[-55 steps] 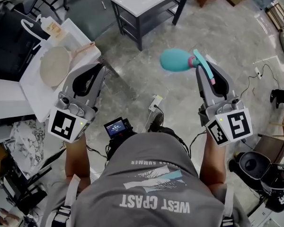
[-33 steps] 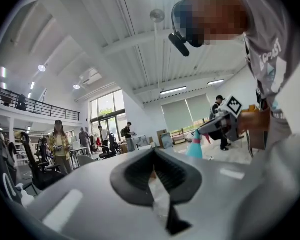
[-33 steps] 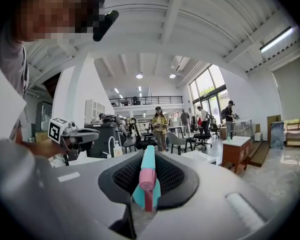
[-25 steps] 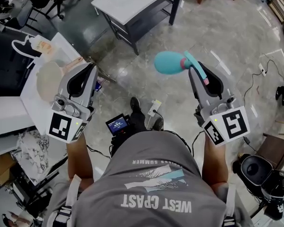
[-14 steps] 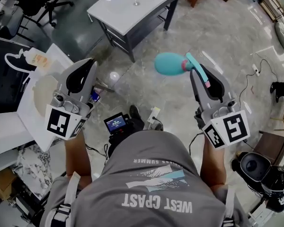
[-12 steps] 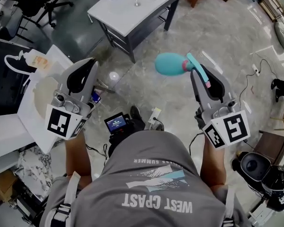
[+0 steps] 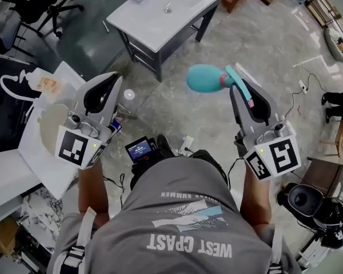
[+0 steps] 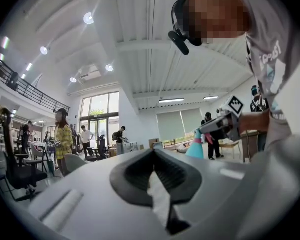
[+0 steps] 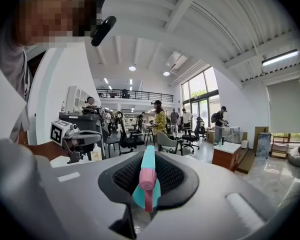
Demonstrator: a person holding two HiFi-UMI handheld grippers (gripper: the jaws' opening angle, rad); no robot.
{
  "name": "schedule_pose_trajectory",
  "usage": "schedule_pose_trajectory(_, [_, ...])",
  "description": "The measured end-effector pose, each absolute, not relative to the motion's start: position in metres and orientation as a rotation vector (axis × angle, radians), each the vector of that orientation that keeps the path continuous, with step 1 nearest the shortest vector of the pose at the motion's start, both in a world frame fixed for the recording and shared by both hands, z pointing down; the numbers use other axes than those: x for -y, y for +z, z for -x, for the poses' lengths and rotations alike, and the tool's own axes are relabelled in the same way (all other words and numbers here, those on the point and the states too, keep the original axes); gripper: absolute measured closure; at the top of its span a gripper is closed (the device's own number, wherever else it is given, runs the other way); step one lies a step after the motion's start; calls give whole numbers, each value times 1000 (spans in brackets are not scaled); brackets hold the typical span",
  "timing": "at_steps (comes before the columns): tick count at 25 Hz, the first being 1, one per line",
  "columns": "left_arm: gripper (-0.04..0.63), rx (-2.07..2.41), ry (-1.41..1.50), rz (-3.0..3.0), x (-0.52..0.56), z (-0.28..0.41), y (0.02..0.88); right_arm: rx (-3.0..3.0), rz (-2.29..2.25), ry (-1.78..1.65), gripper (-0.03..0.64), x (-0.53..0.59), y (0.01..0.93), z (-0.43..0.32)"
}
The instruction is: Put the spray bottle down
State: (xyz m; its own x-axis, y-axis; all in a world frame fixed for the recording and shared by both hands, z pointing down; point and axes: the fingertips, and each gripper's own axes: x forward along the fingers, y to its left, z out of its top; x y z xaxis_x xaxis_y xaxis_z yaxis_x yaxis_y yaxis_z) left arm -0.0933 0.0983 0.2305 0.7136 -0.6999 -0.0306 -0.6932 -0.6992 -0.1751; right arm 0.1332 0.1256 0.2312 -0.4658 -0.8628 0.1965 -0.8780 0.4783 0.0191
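Observation:
The spray bottle (image 7: 204, 77) has a teal body, a pink collar and a teal trigger head. It hangs on its side above the stone floor, and my right gripper (image 7: 240, 85) is shut on its head. In the right gripper view the bottle (image 9: 148, 170) sticks out between the dark pads. My left gripper (image 7: 113, 79) is held level at the left with its fingertips together and nothing between them. Seen from the left gripper (image 8: 154, 153), the bottle (image 8: 195, 149) is off to the right.
A dark-framed table with a white top (image 7: 160, 10) stands ahead. At the left a white table (image 7: 28, 153) carries a round beige disc (image 7: 48, 124) and a clear bottle (image 7: 43, 83). A power strip (image 7: 187, 144) lies on the floor. Chairs and several people stand further off.
Both grippers have travelled forward together with the person. The white-topped table has come lower and nearer in the head view. The bottle stays in the right gripper, pose unchanged.

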Motion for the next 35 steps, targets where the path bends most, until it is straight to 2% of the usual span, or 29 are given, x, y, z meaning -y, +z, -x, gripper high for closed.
schedule_pose_trajectory(8, [594,-1160,-15,2734,-89,120,228,2560,-1460,70,549,-101,219,-101])
schedule_pose_trajectory(21, [594,-1299,-79,2703,-47,122,243,2630,-1314,98,549,-29,234,-98])
schedule_pose_trajectory(35, [594,-1527,-165,2570,66,21,238,2786,-1065,139,549,121,249,-186])
